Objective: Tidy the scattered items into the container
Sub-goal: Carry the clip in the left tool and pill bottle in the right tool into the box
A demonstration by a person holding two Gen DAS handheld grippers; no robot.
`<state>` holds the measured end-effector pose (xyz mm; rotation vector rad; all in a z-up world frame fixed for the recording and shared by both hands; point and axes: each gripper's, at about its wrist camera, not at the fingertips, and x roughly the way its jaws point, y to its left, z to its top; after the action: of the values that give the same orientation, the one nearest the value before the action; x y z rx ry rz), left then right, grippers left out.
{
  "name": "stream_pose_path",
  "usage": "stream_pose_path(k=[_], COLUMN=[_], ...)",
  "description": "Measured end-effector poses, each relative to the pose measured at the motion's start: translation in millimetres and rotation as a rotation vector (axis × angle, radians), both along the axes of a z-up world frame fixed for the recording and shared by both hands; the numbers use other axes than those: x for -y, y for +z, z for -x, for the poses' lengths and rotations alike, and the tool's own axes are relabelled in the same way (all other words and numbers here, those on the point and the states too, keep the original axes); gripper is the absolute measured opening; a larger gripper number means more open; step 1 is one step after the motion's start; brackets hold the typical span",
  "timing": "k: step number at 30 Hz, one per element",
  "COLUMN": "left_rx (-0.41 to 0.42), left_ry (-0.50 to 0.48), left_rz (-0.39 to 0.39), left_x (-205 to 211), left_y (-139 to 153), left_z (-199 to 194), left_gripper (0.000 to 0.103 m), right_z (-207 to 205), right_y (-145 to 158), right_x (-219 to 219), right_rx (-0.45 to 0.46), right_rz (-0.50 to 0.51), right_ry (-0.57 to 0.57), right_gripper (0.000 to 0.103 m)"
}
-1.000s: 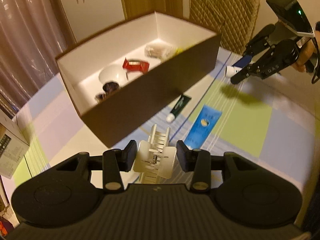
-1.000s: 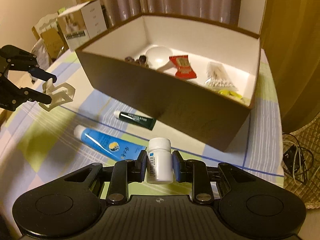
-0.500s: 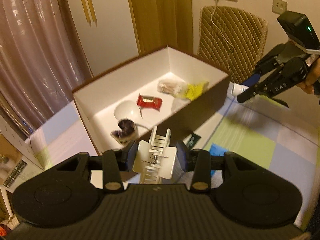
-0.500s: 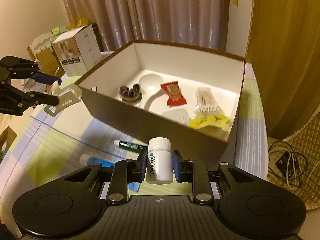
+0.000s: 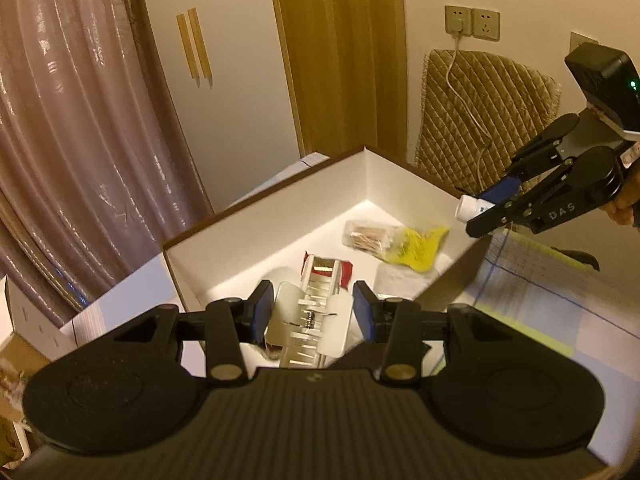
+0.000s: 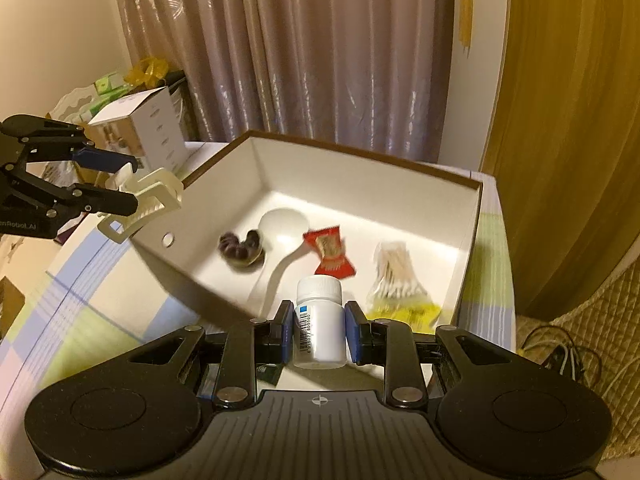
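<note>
My left gripper (image 5: 314,312) is shut on a white hair claw clip (image 5: 308,330) and holds it over the near wall of the brown, white-lined box (image 5: 260,216). From the right wrist view the clip (image 6: 152,204) hangs at the box's left rim (image 6: 360,158). My right gripper (image 6: 316,326) is shut on a white pill bottle (image 6: 320,324) above the box's near edge; the bottle also shows in the left wrist view (image 5: 472,210). Inside the box lie a red packet (image 6: 330,252), a bag of cotton swabs (image 6: 396,276), a white bowl (image 6: 282,222) and a dark hair tie (image 6: 240,246).
The box stands on a checked tablecloth (image 6: 80,320). A white carton (image 6: 140,132) and clutter stand at the far left. Curtains (image 6: 280,52) hang behind. A quilted chair back (image 5: 480,112) and a wall socket with cable (image 5: 456,24) are at the right.
Both grippers rose and moved forward toward the box with their loads. The tubes on the cloth have dropped out of view.
</note>
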<state>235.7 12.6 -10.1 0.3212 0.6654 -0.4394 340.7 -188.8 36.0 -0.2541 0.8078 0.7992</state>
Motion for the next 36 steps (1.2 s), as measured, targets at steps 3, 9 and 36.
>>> stream_pose_path(k=[3,9,36], left_rx=[0.001,-0.025,-0.186], left_ry=[0.005,0.028,0.175], left_rz=[-0.011,-0.019,-0.118], left_x=[2.5,-1.1,-16.2], left_y=[-0.4,-11.3,-106.0], left_z=[-15.4,-55.4,-200.0], left_gripper=[0.038,0.038,0.037], right_z=[-15.2,-49.3,-158.6], right_y=[-2.1,-15.2,-76.3], right_x=[-8.2,-21.9,-84.1], right_rx=[-0.007,-0.045,-0.095], right_rz=[0.005,0.002,0.09], right_ry=[-0.003,-0.022,-0.029], right_gripper=[0.03,0.03,0.03])
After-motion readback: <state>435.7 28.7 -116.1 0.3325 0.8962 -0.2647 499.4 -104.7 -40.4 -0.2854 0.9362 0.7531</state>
